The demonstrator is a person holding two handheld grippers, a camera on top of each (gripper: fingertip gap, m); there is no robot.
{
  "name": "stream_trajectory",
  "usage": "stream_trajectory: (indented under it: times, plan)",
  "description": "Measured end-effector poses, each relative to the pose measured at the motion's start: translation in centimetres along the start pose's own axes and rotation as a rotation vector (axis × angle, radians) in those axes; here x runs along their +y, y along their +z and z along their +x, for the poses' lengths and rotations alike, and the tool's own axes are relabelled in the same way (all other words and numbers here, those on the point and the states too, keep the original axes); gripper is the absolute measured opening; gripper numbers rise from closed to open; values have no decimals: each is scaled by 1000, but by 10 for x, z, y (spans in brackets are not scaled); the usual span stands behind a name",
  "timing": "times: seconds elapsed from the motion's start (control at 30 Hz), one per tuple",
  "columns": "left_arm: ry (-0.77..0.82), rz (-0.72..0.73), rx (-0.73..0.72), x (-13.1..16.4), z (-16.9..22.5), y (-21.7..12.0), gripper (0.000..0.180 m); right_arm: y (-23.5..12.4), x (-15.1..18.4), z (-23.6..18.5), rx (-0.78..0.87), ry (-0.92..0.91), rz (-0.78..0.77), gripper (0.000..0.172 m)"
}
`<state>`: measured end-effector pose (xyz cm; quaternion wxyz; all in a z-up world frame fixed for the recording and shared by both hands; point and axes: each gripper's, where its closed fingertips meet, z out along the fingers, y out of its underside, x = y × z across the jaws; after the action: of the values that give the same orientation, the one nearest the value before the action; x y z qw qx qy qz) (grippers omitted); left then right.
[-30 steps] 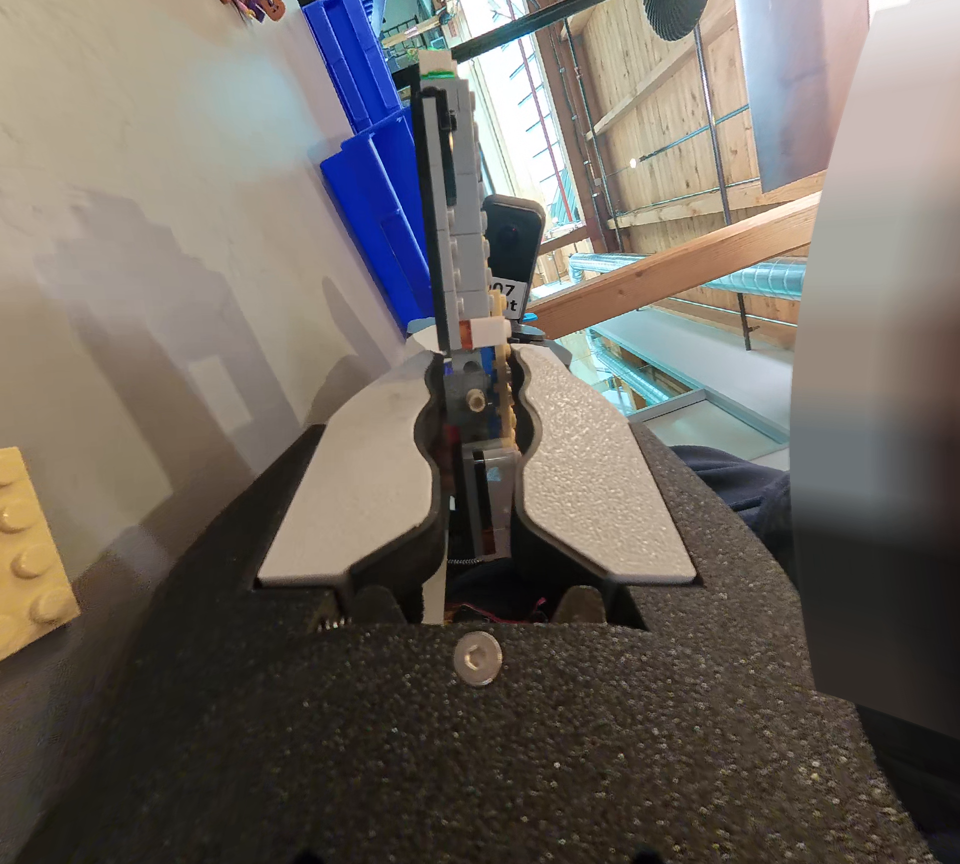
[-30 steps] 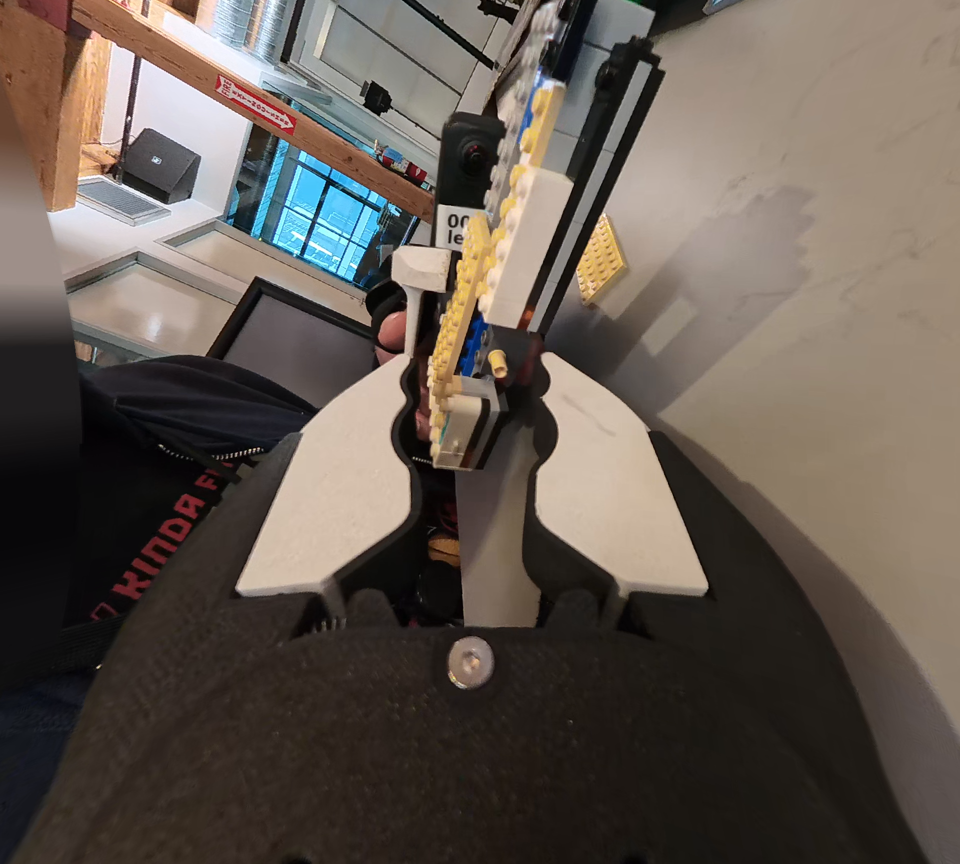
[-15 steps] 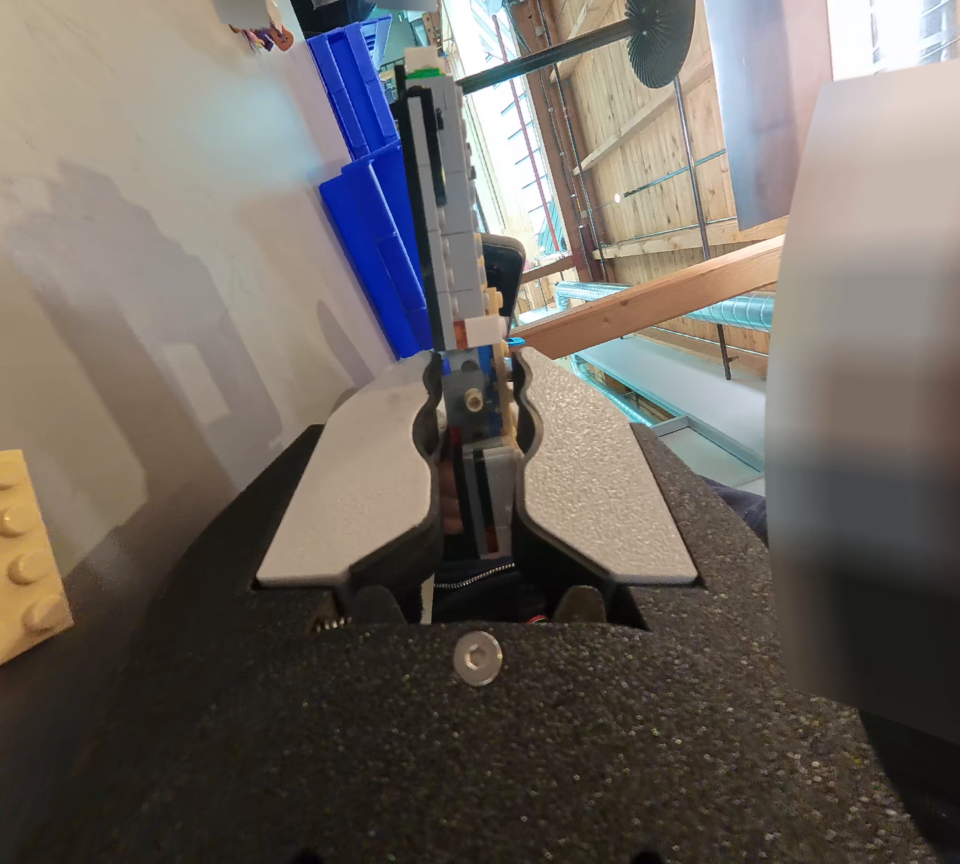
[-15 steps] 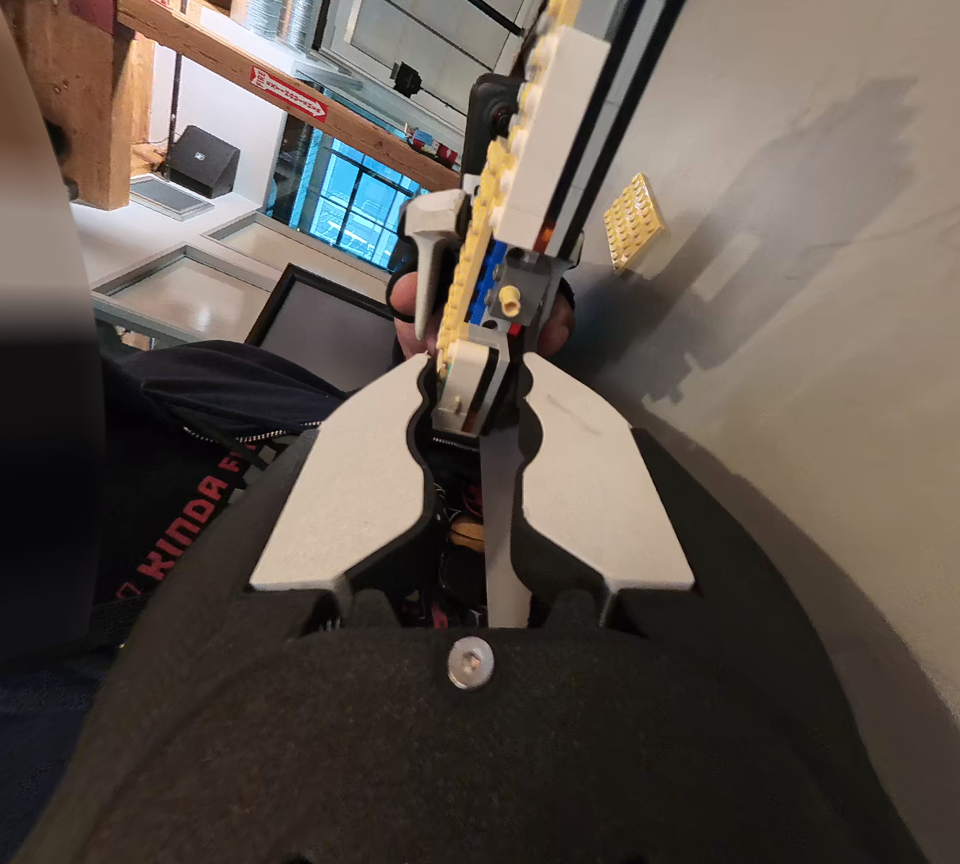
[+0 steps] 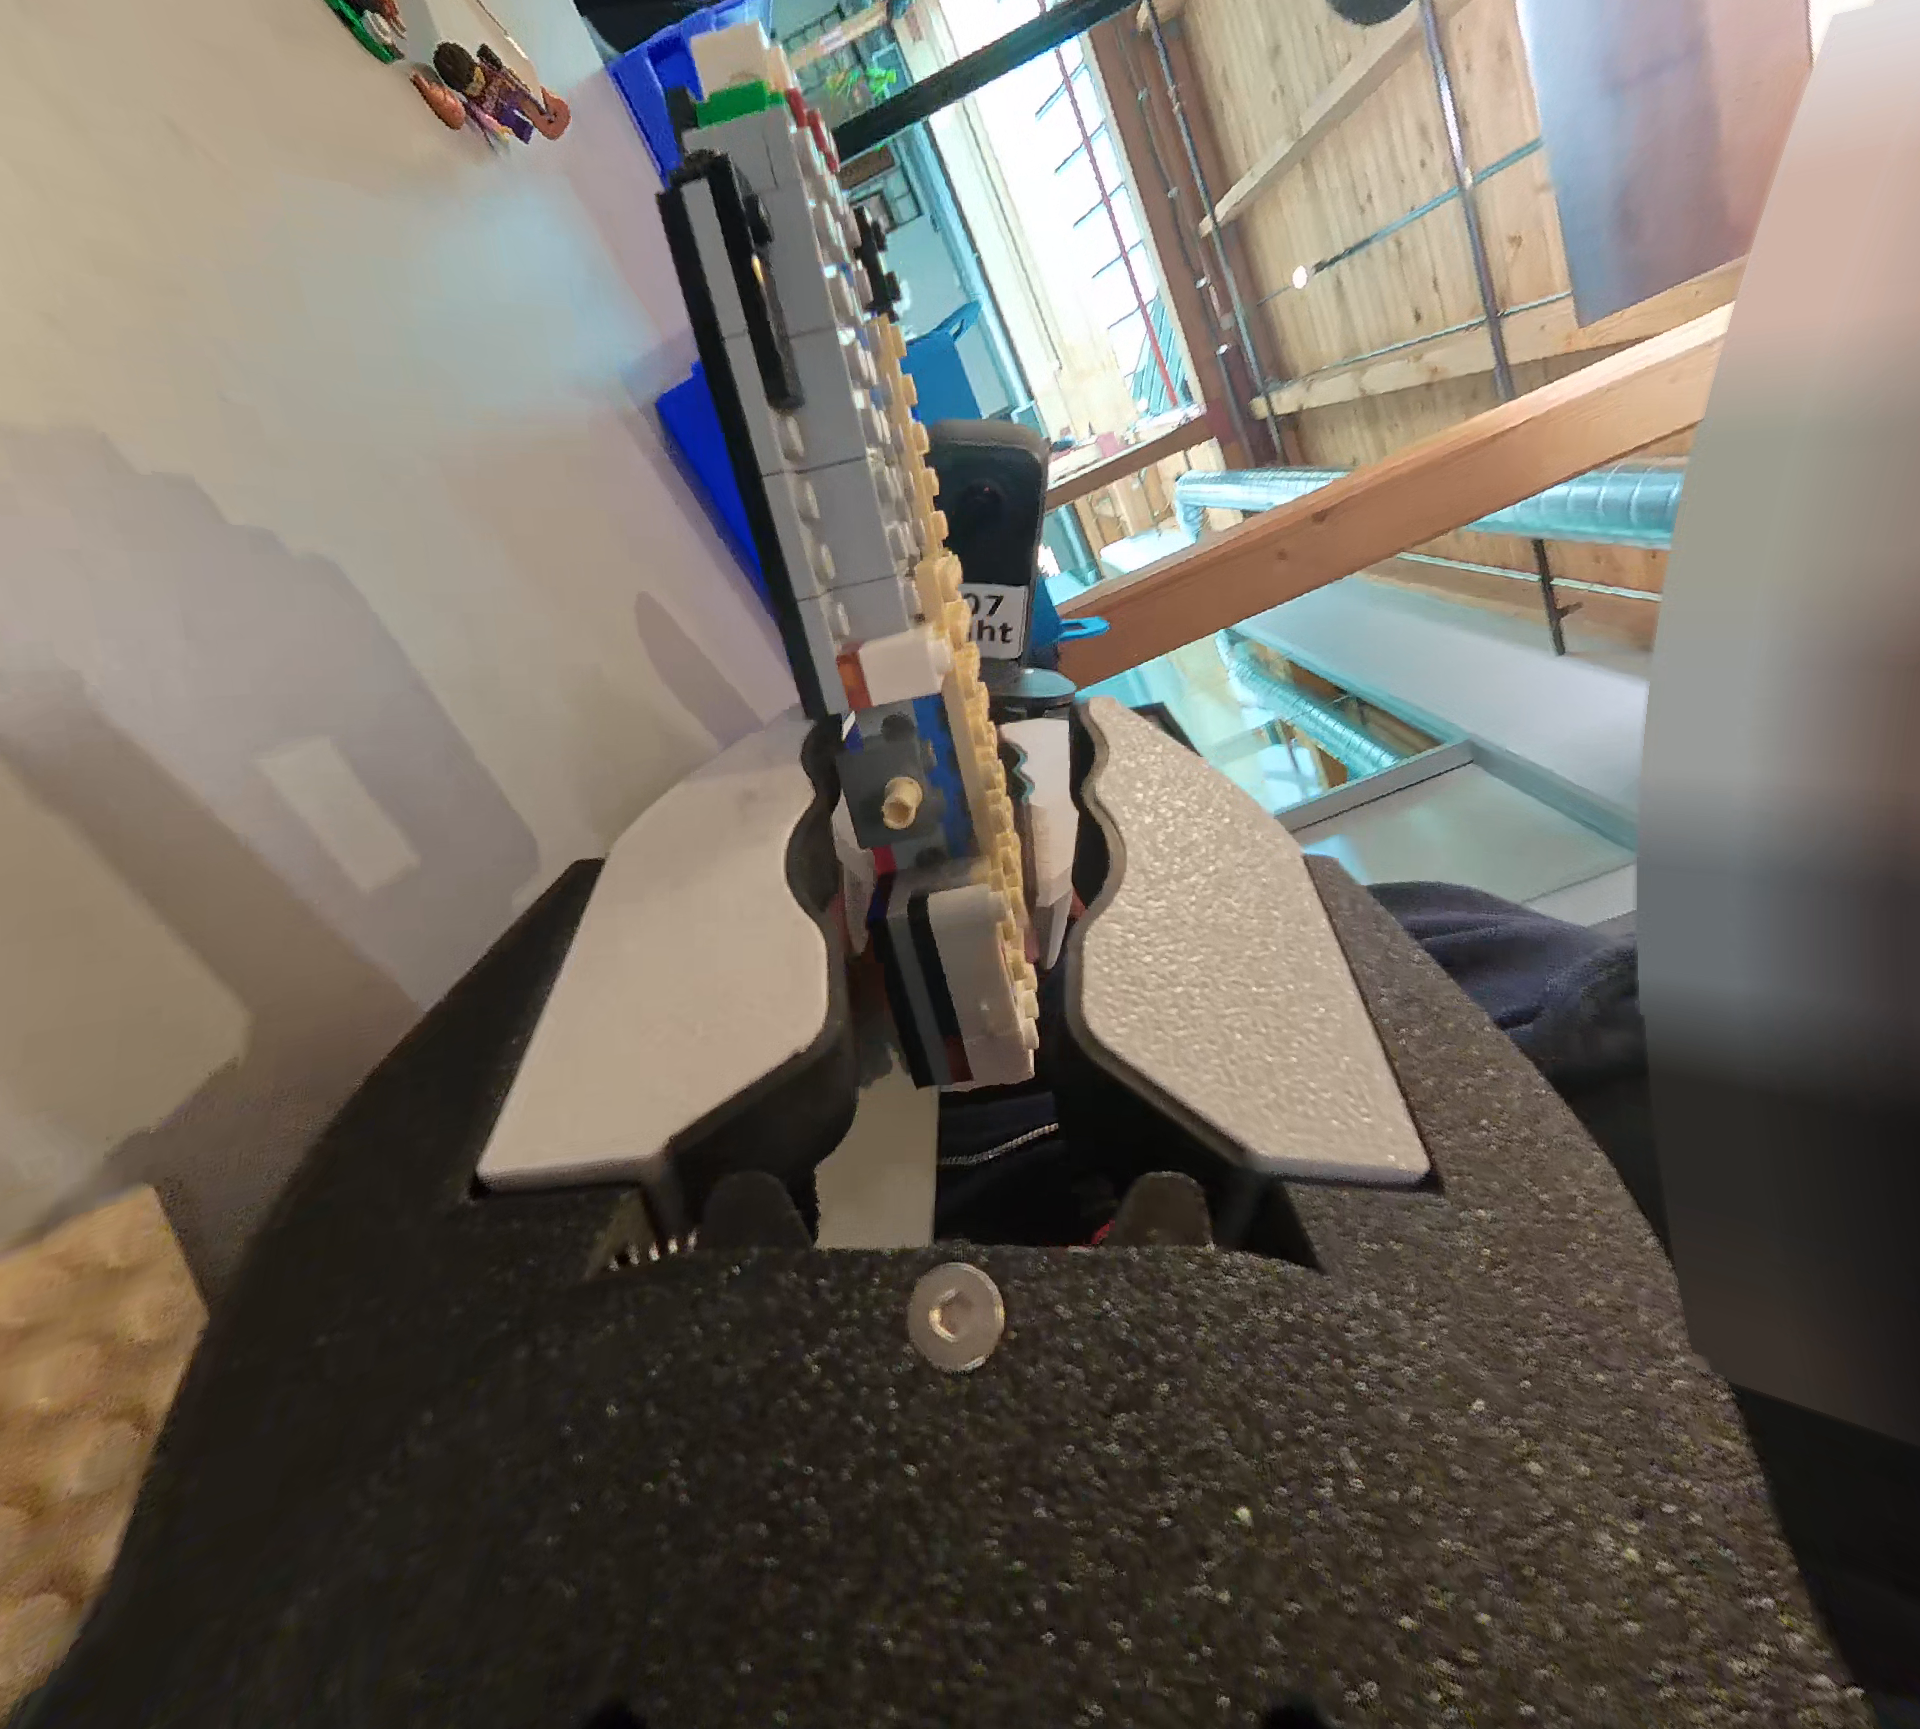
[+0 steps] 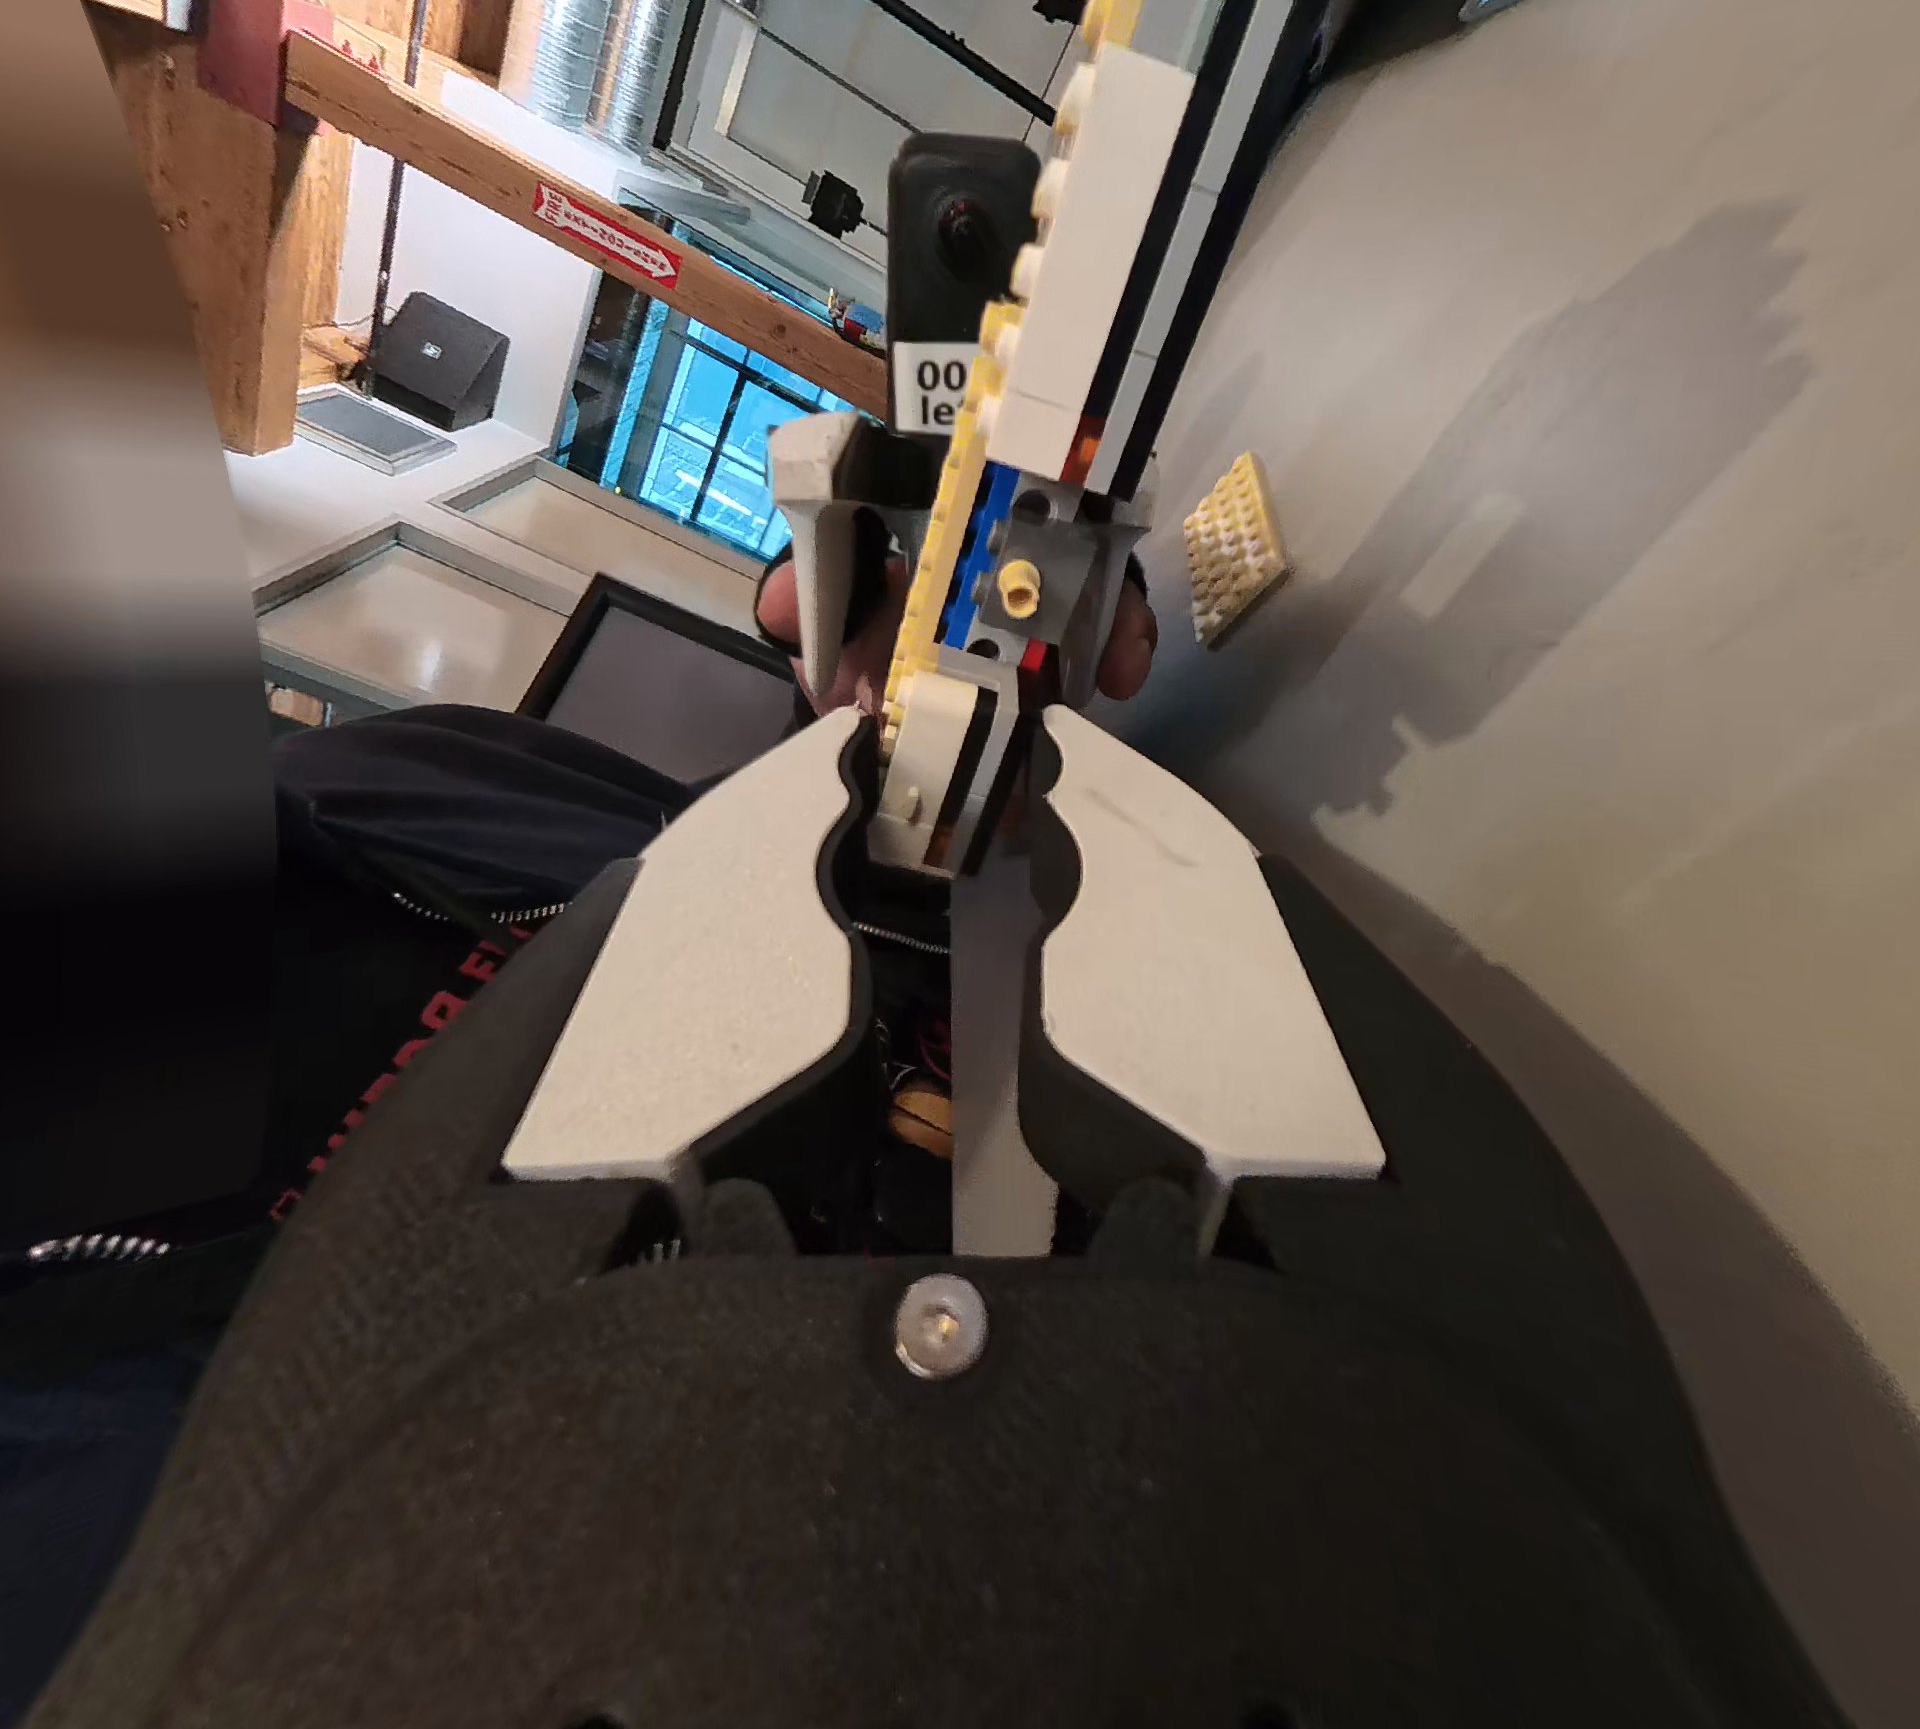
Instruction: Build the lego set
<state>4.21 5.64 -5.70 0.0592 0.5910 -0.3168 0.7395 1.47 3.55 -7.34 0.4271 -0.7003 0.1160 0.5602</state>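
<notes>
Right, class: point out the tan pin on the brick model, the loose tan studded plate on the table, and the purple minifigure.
tan pin (image 6: 1018,586), right wrist view, its round open tip.
tan studded plate (image 6: 1236,549), right wrist view, studded top face.
purple minifigure (image 5: 497,98), left wrist view, its torso.

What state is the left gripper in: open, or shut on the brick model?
Open. The left gripper has its right finger standing clear of the brick model, with a visible gap at the tan studded side.

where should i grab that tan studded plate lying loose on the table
Likely by two opposite thin edges, coming straight down from above. The tan plate lies flat on the table, studs up, with nothing beside it, so its underside is out of reach and only the edges offer a pinch.
</notes>
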Motion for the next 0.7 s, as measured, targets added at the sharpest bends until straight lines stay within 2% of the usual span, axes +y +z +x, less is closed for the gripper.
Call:
stream_trajectory:
  times: [0.23, 0.47, 0.7]
  plan:
    - [120, -118, -45, -41, -11, 12, 42, 1, -47, 11, 12, -54, -8, 27]
    - [161, -107, -3, -79, -22, 19, 48, 3, -90, 27, -46, -48, 45, 26]
    - [138, -48, 68, -99, -30, 12, 49, 13, -104, 40, -101, -39, 85, 26]
